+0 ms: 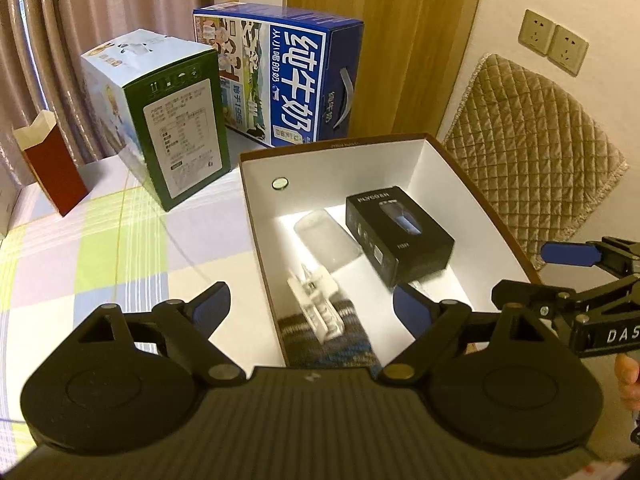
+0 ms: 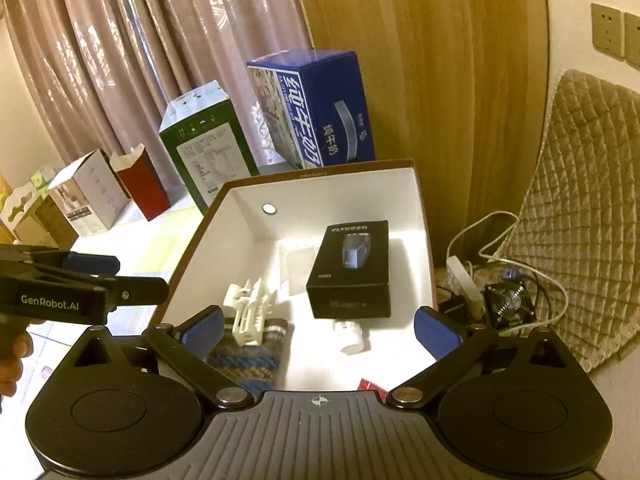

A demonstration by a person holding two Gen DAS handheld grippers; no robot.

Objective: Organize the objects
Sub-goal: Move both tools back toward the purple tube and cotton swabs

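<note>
While both grippers are hanging over box [image 1: 256, 208], left gripper [image 1: 312, 304] and right gripper [image 2: 320, 330] are standing wide apart, gripping nothing. Inside box: black carton [image 2: 352, 268] lying far right, long axis running away from grippers; white clip [image 2: 252, 308] resting on knit cloth [image 2: 244, 356] at near left; small white bottle [image 2: 352, 334] just beside carton's near end. Left gripper is sitting nearer clip, right nearer carton and bottle. Tabletop [image 1: 100, 248] beyond is carrying upright cartons. Next pick unclear.
</note>
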